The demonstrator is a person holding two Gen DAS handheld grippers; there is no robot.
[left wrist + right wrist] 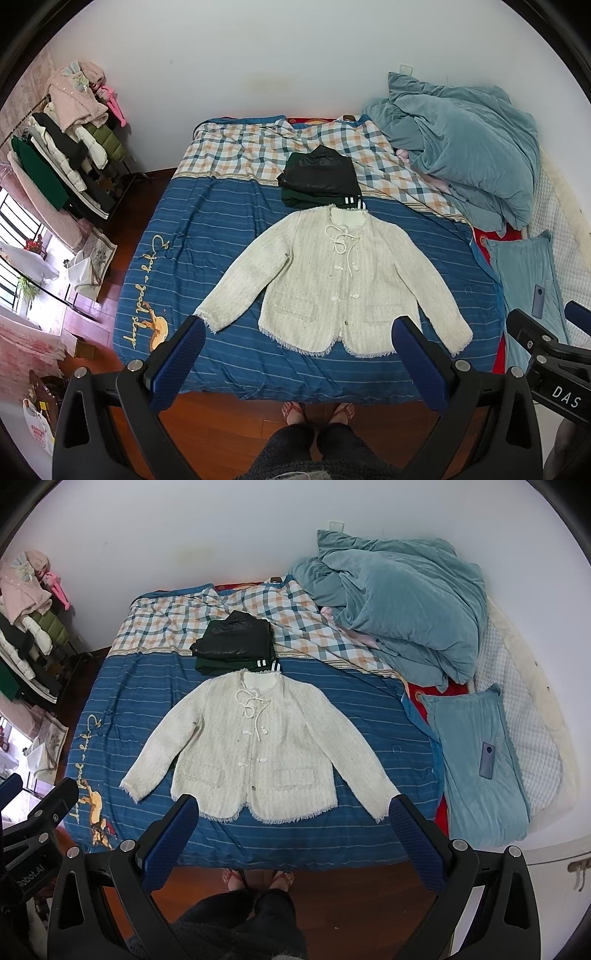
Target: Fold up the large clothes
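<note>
A cream tweed jacket (pixel 332 280) lies flat and face up on the blue striped bed cover (pixel 207 236), sleeves spread out and down; it also shows in the right wrist view (pixel 255 746). My left gripper (pixel 297 325) is open and empty, held high above the bed's near edge, fingers either side of the jacket hem. My right gripper (pixel 293 803) is open and empty at the same height; it also shows at the right edge of the left wrist view (pixel 543 317). A folded pile of dark clothes (pixel 319 177) sits just beyond the jacket's collar.
A crumpled blue-grey duvet (pixel 399 605) is heaped at the bed's far right. A blue pillow (pixel 476 760) with a phone (pixel 487 760) on it lies at the right. A loaded clothes rack (pixel 66 155) stands at the left. The person's feet (pixel 317 411) are on the wooden floor.
</note>
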